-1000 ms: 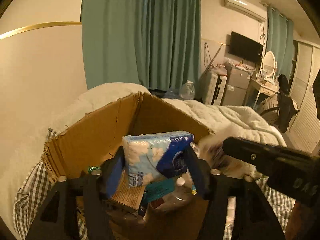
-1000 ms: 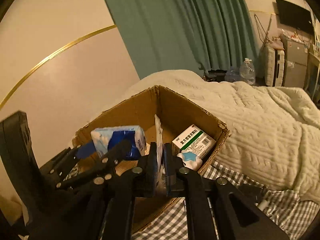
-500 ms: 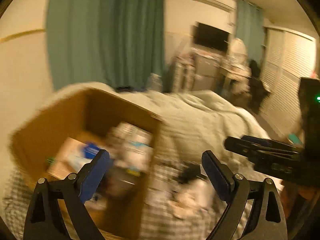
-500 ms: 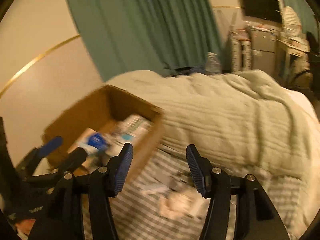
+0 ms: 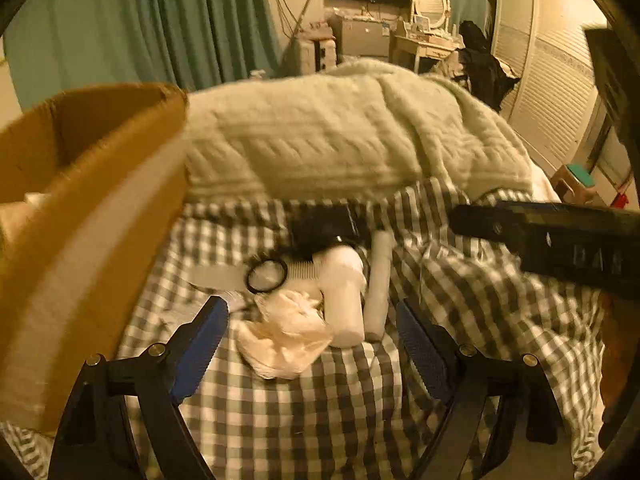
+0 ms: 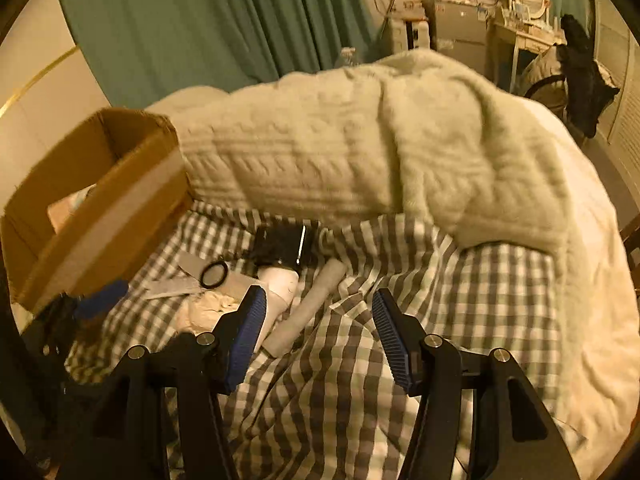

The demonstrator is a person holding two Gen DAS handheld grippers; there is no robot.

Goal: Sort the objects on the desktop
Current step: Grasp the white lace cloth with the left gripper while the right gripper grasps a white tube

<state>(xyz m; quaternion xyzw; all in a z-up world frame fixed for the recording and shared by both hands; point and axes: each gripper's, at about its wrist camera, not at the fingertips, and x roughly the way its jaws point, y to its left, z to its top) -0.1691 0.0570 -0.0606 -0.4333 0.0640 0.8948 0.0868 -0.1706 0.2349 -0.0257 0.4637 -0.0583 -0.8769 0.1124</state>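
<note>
A cardboard box [image 5: 80, 216] stands at the left on a checked bedsheet [image 5: 320, 408]; it also shows in the right wrist view [image 6: 104, 208]. Beside it lie a black ring [image 5: 267, 276], a crumpled white tissue [image 5: 286, 332], a white bottle [image 5: 344, 296], a grey tube [image 5: 378, 280], a comb [image 5: 304, 270] and a black wallet [image 5: 324, 226]. My left gripper [image 5: 312, 348] is open and empty, just above the tissue and bottle. My right gripper [image 6: 318, 332] is open and empty, over the tube [image 6: 308, 312] and bottle [image 6: 280, 288].
A thick cream knitted blanket [image 6: 380, 152] is heaped behind the objects. The right gripper's black body [image 5: 560, 240] crosses the left wrist view at the right. Green curtains [image 6: 200, 28] and furniture stand at the back.
My left gripper let go of the blue tissue pack and my right gripper let go of its thin flat item, both over the box. Both opened and swung right over the loose objects.
</note>
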